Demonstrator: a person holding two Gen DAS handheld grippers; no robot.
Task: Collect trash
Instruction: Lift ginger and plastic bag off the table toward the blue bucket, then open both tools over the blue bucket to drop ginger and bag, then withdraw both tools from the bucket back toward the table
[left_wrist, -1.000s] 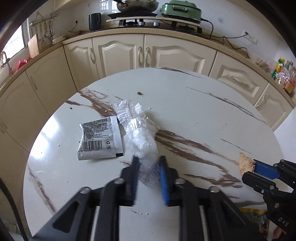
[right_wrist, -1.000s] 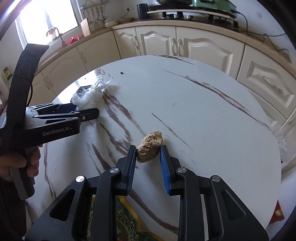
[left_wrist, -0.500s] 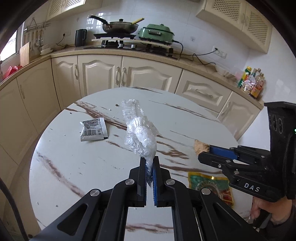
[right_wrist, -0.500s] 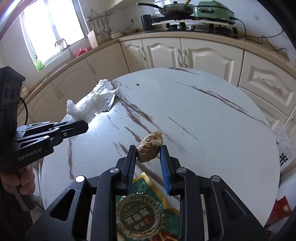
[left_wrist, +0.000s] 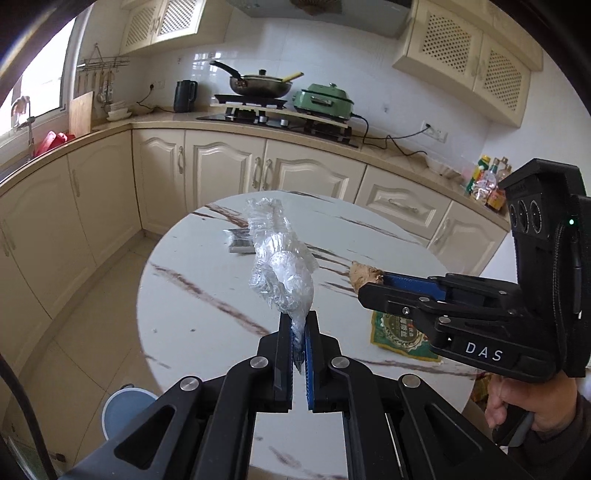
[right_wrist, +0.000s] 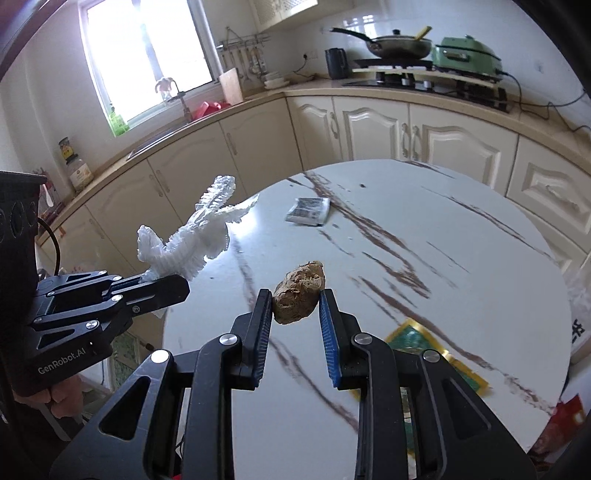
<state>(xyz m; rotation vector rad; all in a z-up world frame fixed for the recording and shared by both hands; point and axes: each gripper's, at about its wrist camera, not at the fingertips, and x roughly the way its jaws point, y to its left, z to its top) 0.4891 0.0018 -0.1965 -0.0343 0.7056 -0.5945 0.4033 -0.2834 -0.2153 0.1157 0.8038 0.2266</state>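
Your left gripper is pinched nearly shut on the tail of a crumpled clear plastic wrapper, which stands up above the fingertips at frame centre, clear of the table. Your right gripper stands part open, clamped on a brown lumpy food scrap, also lifted off the surface.

Risks, as judged: the wrapper is held by a thin wisp only; a quick swing could let the film slide out. The scrap looks crumbly and sits near the fingertips; squeeze harder and it may break, tilt and it may roll out. The two grippers ride close together in the left wrist view, so a collision is possible.

Left on the round white marble-pattern table: a flat silver sachet in the upper middle, and a green-and-gold packet at the near edge. A pale blue bin shows at lower left, on the tiled floor. Cream cabinets ring the room; a wok and green cooker sit on the counter.
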